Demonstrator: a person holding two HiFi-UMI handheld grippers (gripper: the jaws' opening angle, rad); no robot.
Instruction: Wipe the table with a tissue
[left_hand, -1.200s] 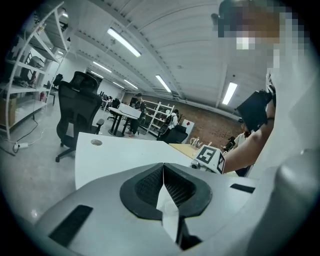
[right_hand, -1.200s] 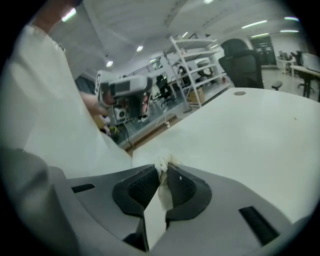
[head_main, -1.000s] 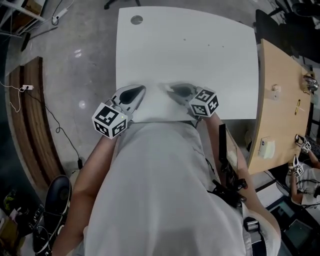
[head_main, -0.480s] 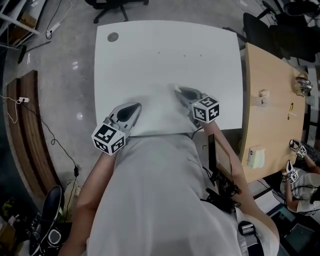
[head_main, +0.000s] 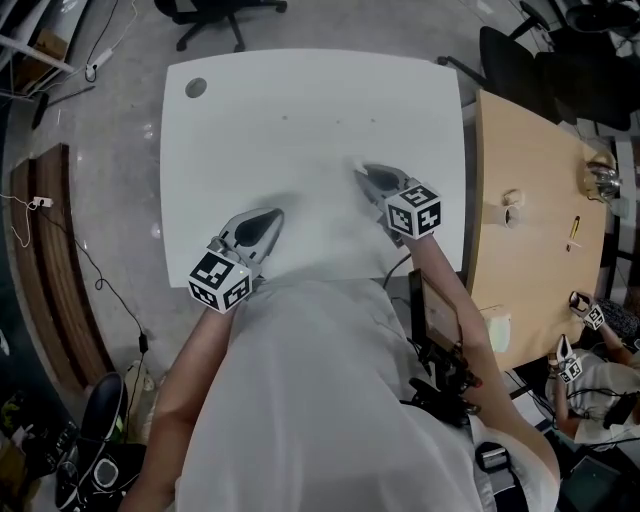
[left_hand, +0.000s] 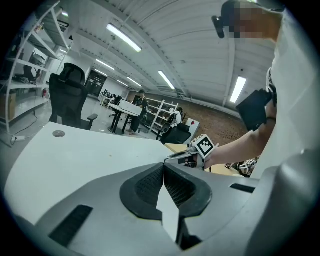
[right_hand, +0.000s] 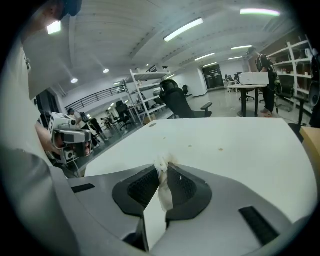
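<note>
Both pairs of jaws together over the table (head_main: 300, 100): left gripper (left_hand: 163, 166) empty, right gripper (right_hand: 165, 164) on a mostly hidden tissue (right_hand: 163, 183).

The left gripper (head_main: 268, 217) is over the near-left part of the table (head_main: 300, 100). The right gripper (head_main: 362, 173) is farther in and to its right, with a tissue (right_hand: 162, 182) between its jaws. A cable port (head_main: 195, 88) lies at the table's far-left corner. A second table (head_main: 530, 210) stands to the right, and an office chair (head_main: 215, 15) beyond the far edge.
</note>
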